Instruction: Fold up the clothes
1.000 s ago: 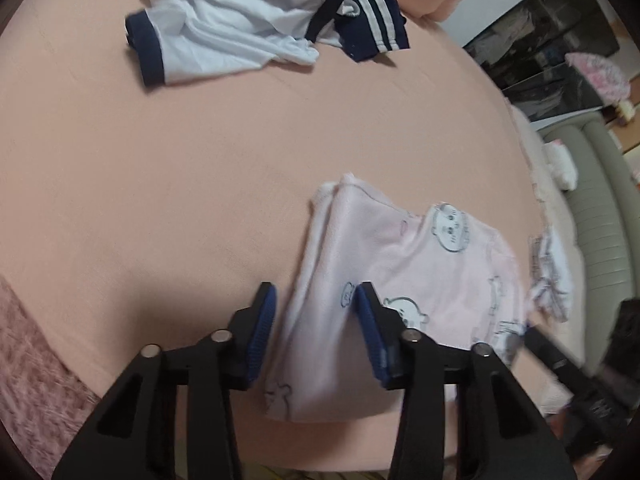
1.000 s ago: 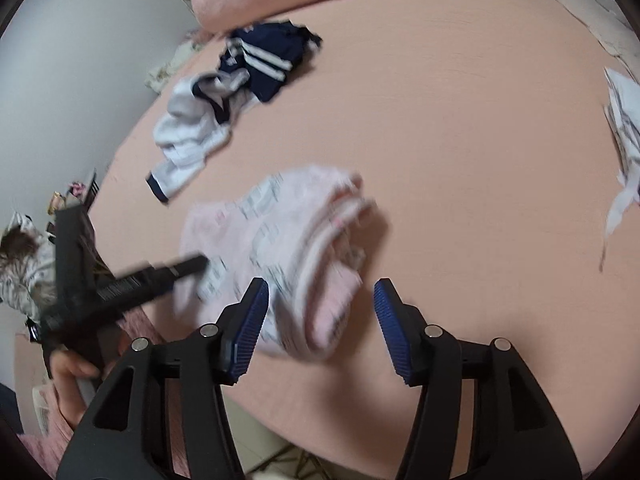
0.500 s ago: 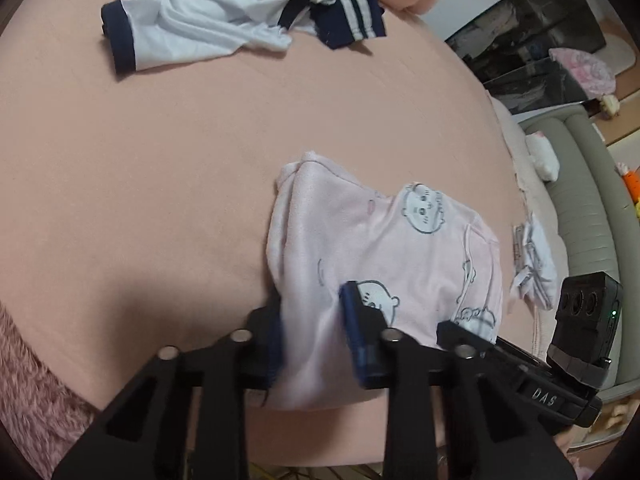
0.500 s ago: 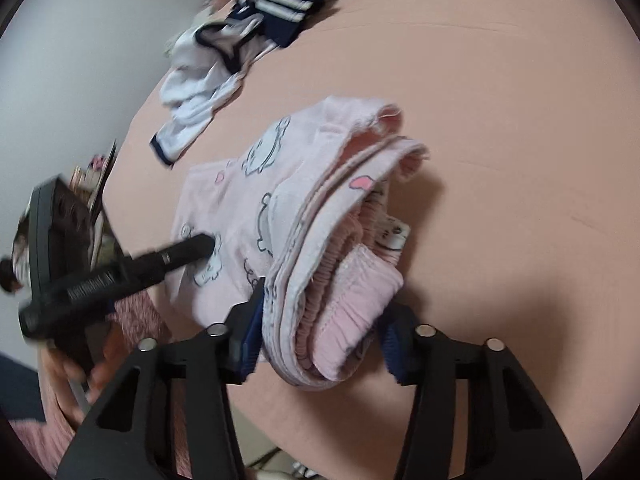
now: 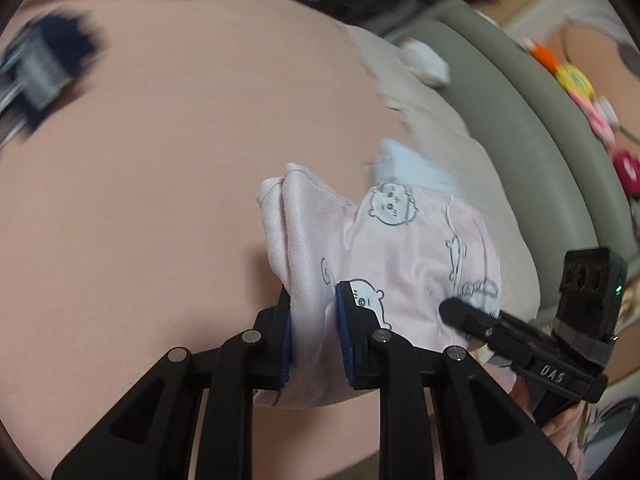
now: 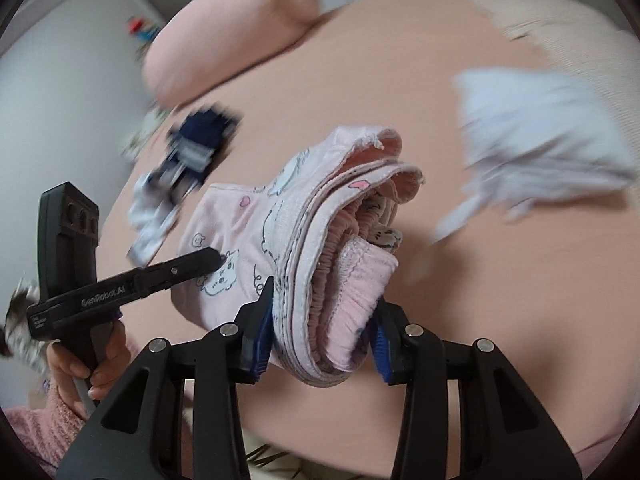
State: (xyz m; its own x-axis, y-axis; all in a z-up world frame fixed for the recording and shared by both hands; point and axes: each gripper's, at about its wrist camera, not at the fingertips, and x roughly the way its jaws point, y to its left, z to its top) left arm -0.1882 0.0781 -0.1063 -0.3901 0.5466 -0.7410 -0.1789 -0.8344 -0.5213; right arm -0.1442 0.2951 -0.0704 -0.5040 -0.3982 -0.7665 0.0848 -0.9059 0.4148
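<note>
Both grippers, open over the folded bundle a second ago, now clamp it and have carried it sideways across the bed, so the navy-and-white garment has slid toward the far left edge. Left wrist view: left gripper point(image 5: 313, 322), blue pads pressed on one folded edge of the pink garment point(image 5: 404, 256); pale pink knit, printed with outlined cartoon animal faces, several layers thick, lifted slightly off the peach bedsheet point(image 5: 168, 168); right gripper point(image 5: 452, 306) seen at the bundle's other end; grey sofa point(image 5: 520, 92) beyond; blurred navy-and-white garment point(image 5: 48, 64) far left. Right wrist view: right gripper point(image 6: 322, 326), jaws closing on the stacked layers of the pink garment point(image 6: 320, 240), showing gathered elastic waistband, ribbed edges, a small heart print; left gripper point(image 6: 218, 258) touching its far side, held by a hand point(image 6: 90, 364); white garment point(image 6: 532, 132) blurred at right; pink pillow point(image 6: 228, 36) behind.
</note>
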